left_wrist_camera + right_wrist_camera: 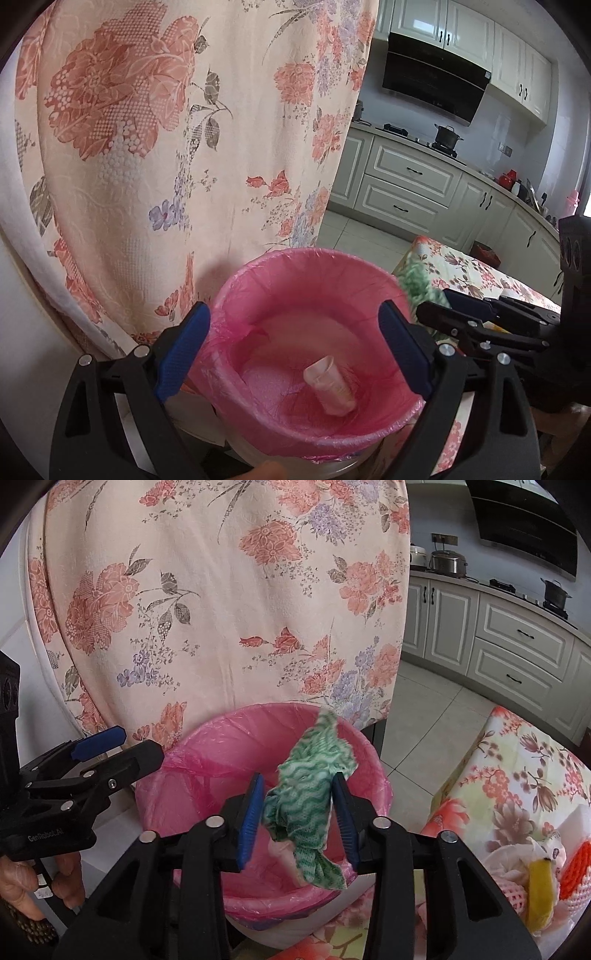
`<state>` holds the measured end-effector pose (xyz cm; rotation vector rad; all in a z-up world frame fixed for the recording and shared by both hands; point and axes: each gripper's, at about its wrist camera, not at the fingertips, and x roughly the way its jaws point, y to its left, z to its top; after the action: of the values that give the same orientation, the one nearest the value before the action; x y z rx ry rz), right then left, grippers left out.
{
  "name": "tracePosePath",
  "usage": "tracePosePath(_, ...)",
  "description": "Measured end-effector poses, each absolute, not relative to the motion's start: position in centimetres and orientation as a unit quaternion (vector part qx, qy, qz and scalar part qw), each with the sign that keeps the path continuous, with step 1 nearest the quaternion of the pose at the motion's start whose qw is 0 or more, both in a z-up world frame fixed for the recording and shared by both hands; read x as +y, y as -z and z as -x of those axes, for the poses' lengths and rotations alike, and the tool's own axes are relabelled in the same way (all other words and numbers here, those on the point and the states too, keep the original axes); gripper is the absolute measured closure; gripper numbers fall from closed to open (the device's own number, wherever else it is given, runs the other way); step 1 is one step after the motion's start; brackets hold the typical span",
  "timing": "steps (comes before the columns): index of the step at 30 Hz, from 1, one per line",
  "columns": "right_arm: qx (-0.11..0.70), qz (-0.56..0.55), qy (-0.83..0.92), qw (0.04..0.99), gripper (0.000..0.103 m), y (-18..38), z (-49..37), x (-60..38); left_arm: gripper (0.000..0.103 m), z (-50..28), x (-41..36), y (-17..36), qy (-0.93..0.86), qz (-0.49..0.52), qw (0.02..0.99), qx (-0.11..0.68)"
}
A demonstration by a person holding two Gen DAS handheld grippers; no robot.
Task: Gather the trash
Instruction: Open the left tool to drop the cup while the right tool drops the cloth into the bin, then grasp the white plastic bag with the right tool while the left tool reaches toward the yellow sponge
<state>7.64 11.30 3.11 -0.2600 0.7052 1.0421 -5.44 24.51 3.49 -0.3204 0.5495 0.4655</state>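
The left gripper (295,339) points forward and down, its blue-padded jaws spread wide with nothing between them. The right gripper (301,812) is also angled down, its jaws partly parted and slack. A hand (22,886) curls around the left gripper's handle, fingers (68,882) wrapped underneath.

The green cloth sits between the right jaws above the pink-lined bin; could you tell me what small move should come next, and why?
Probably widen the right gripper so the green cloth drops. It hangs over the bin, and its jaws are only partly apart.
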Motion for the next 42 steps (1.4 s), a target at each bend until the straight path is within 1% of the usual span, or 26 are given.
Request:
tracePosePath(1,0.327,0.121,-0.482,0.804,0.045,-3.1,-7.7,11.2,0.014,5.6,24.4,-3.5,-0.227,0.154,0.924,0.267)
tracePosePath(5,0.328,0.121,-0.477,0.806,0.045,-3.0,-7.9,10.8,0.013,5.8,24.4,-3.7,-0.227,0.157,0.924,0.263)
tracePosePath(7,0.327,0.12,-0.474,0.809,0.045,-3.0,-7.9,10.5,0.011,6.0,24.2,-3.9,-0.225,0.157,0.925,0.261)
tracePosePath(10,0.325,0.113,-0.467,0.815,0.045,-3.2,-8.0,9.7,0.005,6.1,23.8,-4.1,-0.218,0.157,0.929,0.255)
tracePosePath(23,0.298,0.08,-0.415,0.856,0.04,-4.8,-7.7,1.3,0.005,5.1,18.0,-5.8,-0.17,0.109,0.956,0.213)
tracePosePath(27,0.297,0.071,-0.397,0.866,0.038,-4.8,-8.2,-1.8,0.005,4.1,16.4,-6.1,-0.142,0.128,0.957,0.219)
tracePosePath(38,0.307,0.041,-0.33,0.892,0.036,-3.2,-9.8,-10.5,0.005,1.6,11.4,-5.5,-0.122,0.084,0.956,0.254)
tracePosePath(42,0.317,0.033,-0.31,0.896,0.036,-2.3,-10.4,-12.7,0.008,0.7,10.2,-5.0,-0.111,0.082,0.954,0.268)
